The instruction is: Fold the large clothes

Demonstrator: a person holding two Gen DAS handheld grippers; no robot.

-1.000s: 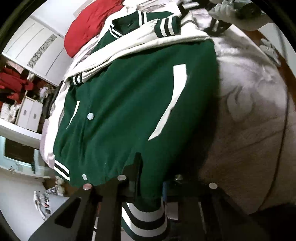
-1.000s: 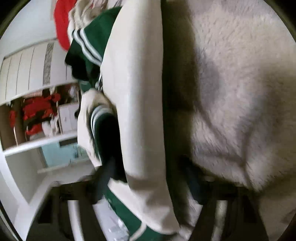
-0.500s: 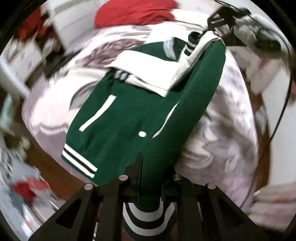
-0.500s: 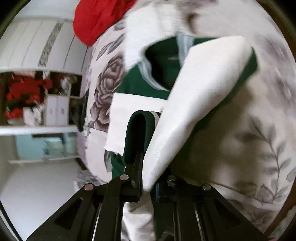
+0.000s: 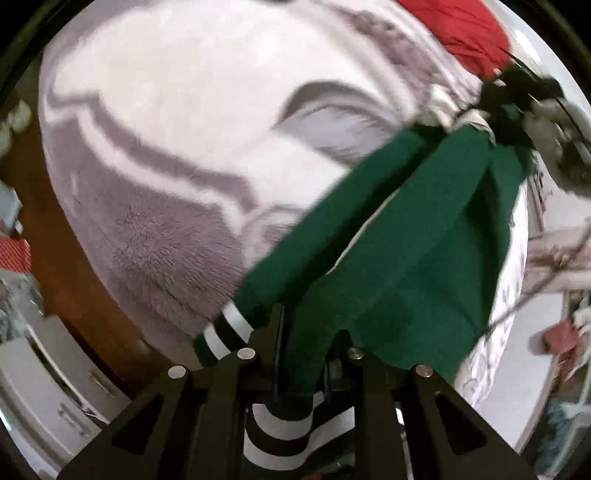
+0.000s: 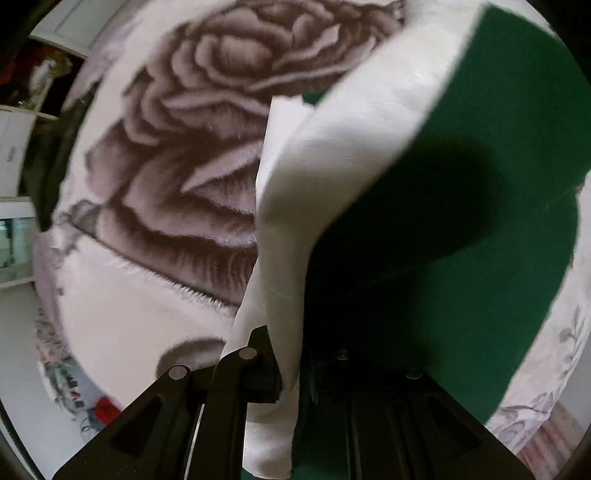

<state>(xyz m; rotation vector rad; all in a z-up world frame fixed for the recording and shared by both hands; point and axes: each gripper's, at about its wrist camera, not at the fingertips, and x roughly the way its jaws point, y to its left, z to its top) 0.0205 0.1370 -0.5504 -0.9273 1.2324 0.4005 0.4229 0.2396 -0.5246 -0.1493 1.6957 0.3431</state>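
Spanning between both tools, the green wool varsity jacket with white sleeves [image 5: 406,236] hangs taut above the grey floral plush blanket [image 5: 177,155]. The left gripper [image 5: 301,354] is clamped on its striped hem; the right gripper [image 6: 291,369] is clamped on white sleeve fabric. The jacket's long axis runs from one gripper to the other. Motion blur and hanging cloth hide collar, snaps and right fingertips.

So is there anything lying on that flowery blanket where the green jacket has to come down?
Nothing visible. Both grippers, left and right, are clamped on the green jacket, and the floral blanket beneath looks bare. A red cloth lies only at its far edge.
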